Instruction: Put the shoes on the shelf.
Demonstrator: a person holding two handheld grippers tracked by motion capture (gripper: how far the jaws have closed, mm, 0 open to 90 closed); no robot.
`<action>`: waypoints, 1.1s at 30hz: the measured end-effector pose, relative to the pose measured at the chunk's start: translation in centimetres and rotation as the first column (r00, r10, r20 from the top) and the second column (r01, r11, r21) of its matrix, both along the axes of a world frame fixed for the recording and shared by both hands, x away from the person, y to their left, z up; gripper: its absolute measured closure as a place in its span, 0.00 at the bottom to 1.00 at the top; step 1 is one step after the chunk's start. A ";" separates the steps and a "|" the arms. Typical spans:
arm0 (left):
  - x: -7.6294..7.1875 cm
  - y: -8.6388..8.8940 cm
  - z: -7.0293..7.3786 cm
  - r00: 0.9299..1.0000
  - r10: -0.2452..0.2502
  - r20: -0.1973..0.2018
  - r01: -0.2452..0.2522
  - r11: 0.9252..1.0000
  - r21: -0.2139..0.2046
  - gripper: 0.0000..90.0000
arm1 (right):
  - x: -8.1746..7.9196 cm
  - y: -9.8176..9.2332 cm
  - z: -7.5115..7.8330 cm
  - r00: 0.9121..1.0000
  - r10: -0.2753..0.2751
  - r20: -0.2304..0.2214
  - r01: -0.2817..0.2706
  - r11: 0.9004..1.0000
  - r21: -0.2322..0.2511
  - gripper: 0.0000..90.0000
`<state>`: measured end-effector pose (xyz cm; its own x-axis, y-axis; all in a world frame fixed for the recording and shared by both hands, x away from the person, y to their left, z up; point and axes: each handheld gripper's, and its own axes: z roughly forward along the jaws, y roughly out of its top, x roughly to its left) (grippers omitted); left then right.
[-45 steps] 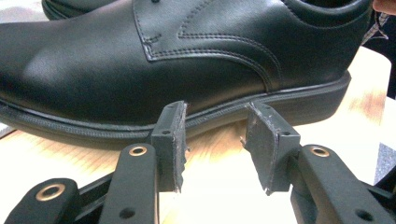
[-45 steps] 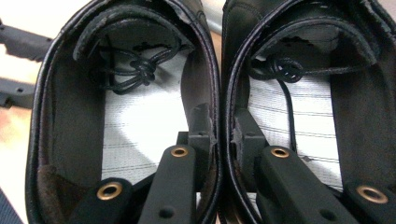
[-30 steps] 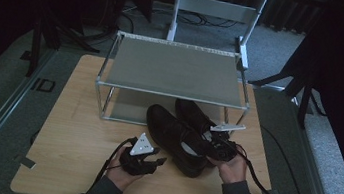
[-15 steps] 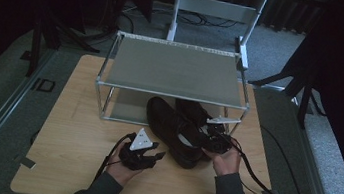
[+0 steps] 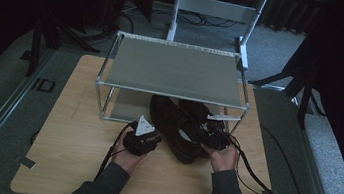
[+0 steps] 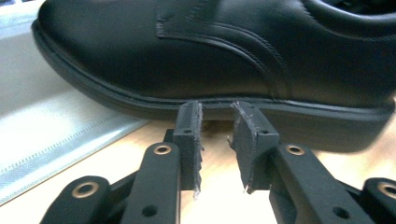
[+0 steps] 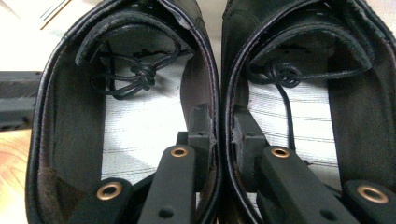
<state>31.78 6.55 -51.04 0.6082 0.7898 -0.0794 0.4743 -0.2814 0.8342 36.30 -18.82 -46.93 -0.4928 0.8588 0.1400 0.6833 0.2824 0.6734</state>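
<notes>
Two black shoes [image 5: 183, 129] lie side by side on the wooden surface [image 5: 70, 129] in the high view, toes under the metal shelf rack [image 5: 175, 72] and heels toward the person. The left gripper [image 5: 142, 138] is at about 9 o'clock from the shoes, just beside the left one, held by the left hand [image 5: 126, 157]. The right gripper [image 5: 212, 138] is at the heels, at about 5 o'clock from the pair, in the right hand [image 5: 225, 158].

From the left gripper view, the jaws stand a little apart with nothing between them, and their tips are close to the sole edge of the left shoe [image 6: 224, 51]. A pale rack panel [image 6: 51, 130] lies at 9 o'clock.

From the right gripper view, one jaw is inside each shoe. They pinch together the two inner walls of the shoes, the left shoe [image 7: 121, 107] and the right shoe [image 7: 317, 107], near the heels. The laces [image 7: 140, 74] lie knotted inside.
</notes>
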 end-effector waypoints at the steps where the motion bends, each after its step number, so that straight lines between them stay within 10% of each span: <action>1: 0.2 -0.1 0.0 1.000 0.007 0.001 -0.007 1.000 0.001 0.82 | 0.0 0.0 0.0 1.000 -0.005 0.001 0.005 1.000 0.002 0.89; 9: 1.6 -0.6 -0.5 0.997 0.073 0.009 -0.073 0.997 0.036 0.99 | 0.3 0.2 0.0 1.000 -0.029 0.012 0.029 1.000 -0.007 0.89; 33: 3.2 -2.2 -1.7 0.991 0.136 -0.003 -0.136 0.988 0.072 1.00 | 1.4 1.6 -0.6 0.988 -0.137 0.068 0.137 0.991 -0.004 0.89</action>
